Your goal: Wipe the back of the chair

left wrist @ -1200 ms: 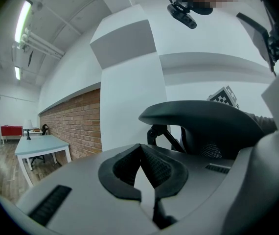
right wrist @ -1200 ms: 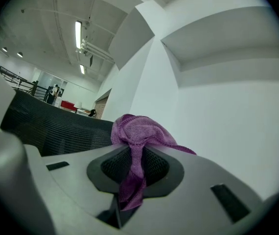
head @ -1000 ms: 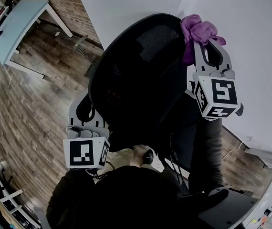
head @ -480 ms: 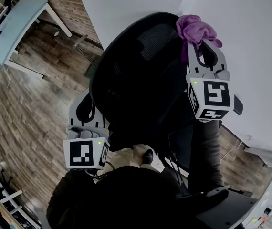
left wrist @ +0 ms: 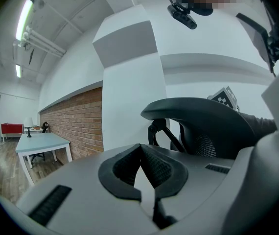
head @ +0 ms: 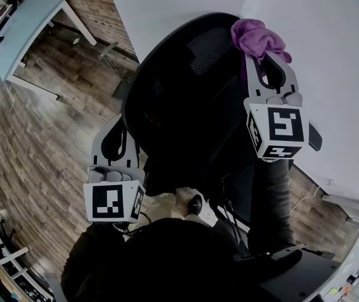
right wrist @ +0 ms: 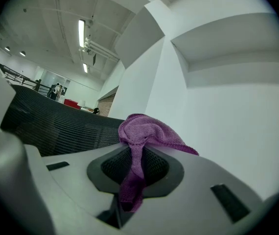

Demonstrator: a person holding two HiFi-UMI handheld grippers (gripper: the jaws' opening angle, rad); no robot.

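Chair back (head: pixel 186 99): one black mesh unit, filling the centre of the head view. You hold two hand-held grippers.

The right hand-held gripper (head: pixel 262 58), at the upper right of the frame, has its jaws clamped on one purple cloth (head: pixel 255 38). The cloth bunches above the jaw tips at the upper right corner of the mesh.

The left hand-held gripper (head: pixel 120 123), at the lower left, sits beside the mesh edge. Its jaws are closed together with nothing between them.

One pale table (head: pixel 25 27) stands on the wood floor (head: pixel 34 137) at the upper left.
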